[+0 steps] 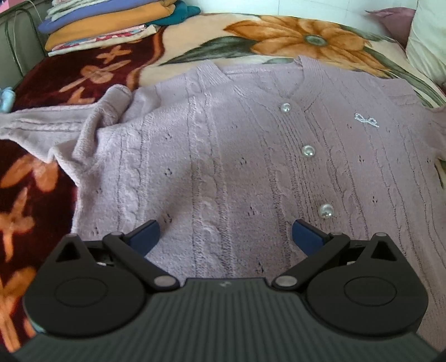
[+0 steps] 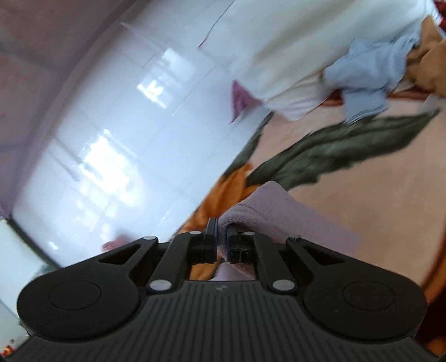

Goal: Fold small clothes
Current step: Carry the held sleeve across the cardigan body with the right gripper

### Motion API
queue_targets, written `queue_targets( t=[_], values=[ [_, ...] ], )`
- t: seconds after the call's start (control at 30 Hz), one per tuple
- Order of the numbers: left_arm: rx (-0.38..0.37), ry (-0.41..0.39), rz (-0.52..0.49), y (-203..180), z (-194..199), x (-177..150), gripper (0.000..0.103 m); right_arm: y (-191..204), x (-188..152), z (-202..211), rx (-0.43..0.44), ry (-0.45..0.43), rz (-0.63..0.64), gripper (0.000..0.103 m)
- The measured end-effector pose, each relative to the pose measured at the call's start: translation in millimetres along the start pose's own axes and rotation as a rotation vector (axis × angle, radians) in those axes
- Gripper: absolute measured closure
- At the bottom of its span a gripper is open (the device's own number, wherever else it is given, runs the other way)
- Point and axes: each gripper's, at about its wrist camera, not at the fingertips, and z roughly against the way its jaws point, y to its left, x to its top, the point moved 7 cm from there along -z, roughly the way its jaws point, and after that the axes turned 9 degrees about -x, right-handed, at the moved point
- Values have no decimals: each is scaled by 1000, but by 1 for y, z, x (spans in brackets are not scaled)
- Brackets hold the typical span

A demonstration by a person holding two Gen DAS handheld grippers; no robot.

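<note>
A lilac knitted cardigan (image 1: 223,144) with pearl buttons (image 1: 308,151) lies face up and spread on a floral blanket (image 1: 92,72). Its left sleeve (image 1: 83,125) is bunched and folded over at the left. My left gripper (image 1: 225,231) is open, its blue pads just above the cardigan's lower middle, holding nothing. In the right wrist view my right gripper (image 2: 221,236) is shut on a fold of the lilac cardigan (image 2: 278,211), lifted off the blanket (image 2: 362,189). The view is tilted and blurred.
A stack of folded clothes (image 1: 111,25) sits at the blanket's far left corner. White pillows (image 1: 426,41) stand at the far right. In the right wrist view a light blue garment (image 2: 365,75) lies by a white pillow (image 2: 292,55), with glossy white floor tiles (image 2: 125,125) beyond the bed edge.
</note>
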Motion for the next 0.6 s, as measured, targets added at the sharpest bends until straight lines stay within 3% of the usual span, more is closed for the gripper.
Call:
queue_targets(
  t=[0.33,0.6],
  values=[
    [18,-36,-3,12,11,6,0,90,-33,3,89,14,141,97],
    [71,-107,18,43,36,19,0,169,-72,-10,188,75,246,97]
  ],
)
